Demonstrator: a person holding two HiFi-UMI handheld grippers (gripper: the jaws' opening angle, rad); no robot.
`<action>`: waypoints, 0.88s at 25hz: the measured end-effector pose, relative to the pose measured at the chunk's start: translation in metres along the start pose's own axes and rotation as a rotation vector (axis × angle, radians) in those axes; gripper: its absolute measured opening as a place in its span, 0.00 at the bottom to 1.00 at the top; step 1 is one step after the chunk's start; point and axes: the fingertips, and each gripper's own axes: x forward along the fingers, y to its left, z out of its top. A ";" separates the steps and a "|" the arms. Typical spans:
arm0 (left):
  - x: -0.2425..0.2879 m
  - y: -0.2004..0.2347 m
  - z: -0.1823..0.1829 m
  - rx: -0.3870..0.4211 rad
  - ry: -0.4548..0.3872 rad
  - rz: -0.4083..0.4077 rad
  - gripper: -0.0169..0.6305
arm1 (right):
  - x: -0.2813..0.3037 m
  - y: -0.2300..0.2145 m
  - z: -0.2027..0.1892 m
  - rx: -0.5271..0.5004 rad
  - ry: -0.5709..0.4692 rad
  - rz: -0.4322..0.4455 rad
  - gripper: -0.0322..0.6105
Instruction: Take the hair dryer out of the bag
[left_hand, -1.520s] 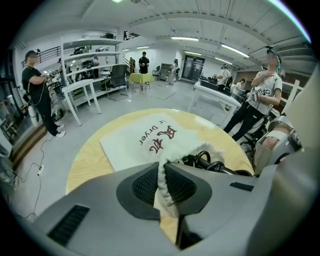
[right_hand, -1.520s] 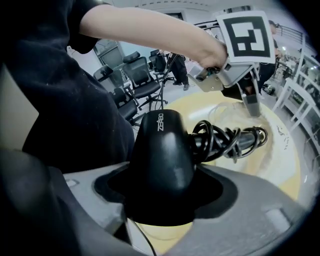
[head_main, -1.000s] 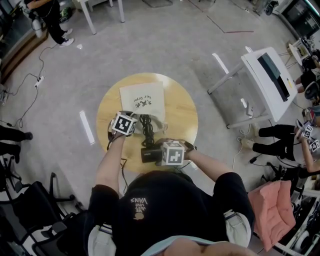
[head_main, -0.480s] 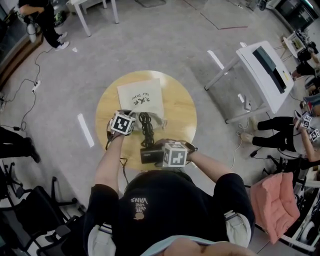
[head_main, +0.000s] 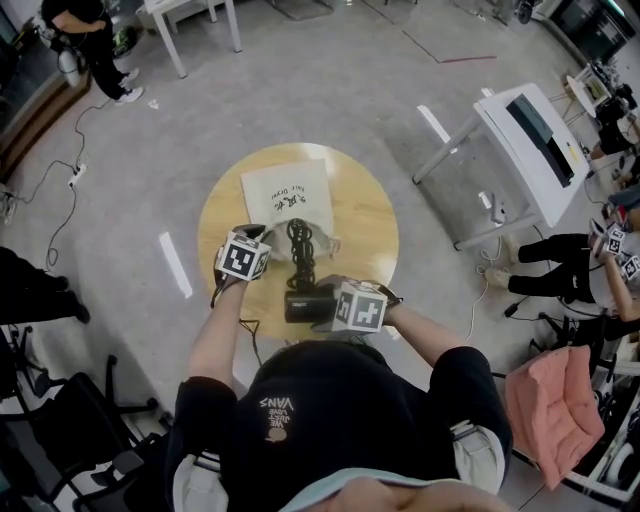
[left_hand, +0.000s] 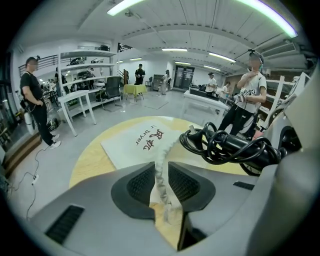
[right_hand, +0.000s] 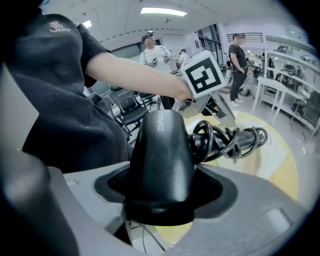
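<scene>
Wider than a second ago, the jaws of the left gripper (left_hand: 161, 187) are opening around the gathered mouth of the bag (left_hand: 140, 142). The right gripper (right_hand: 160, 200) clamps the hair dryer (right_hand: 161, 155), which is outside the bag, beside that mouth.

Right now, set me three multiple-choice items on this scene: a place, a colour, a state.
1. Where does the white bag lie?
A on the round table
B on the floor
C on a chair

2. What colour is the hair dryer?
A white
B black
C pink

3. The right gripper is:
A open and empty
B shut on the bag
C shut on the hair dryer

Key:
1 A, it lies spread on that table.
2 B, its body and cord are black.
3 C, its fingers clamp the dryer's body.
</scene>
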 end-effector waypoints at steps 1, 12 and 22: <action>-0.004 -0.001 0.000 0.002 -0.010 0.000 0.17 | -0.001 0.001 0.002 0.001 -0.008 0.001 0.59; -0.041 -0.021 0.018 0.032 -0.182 0.018 0.16 | -0.028 -0.008 0.033 0.026 -0.140 -0.069 0.59; -0.068 -0.035 0.042 0.044 -0.295 0.008 0.07 | -0.049 -0.030 0.057 0.075 -0.270 -0.118 0.59</action>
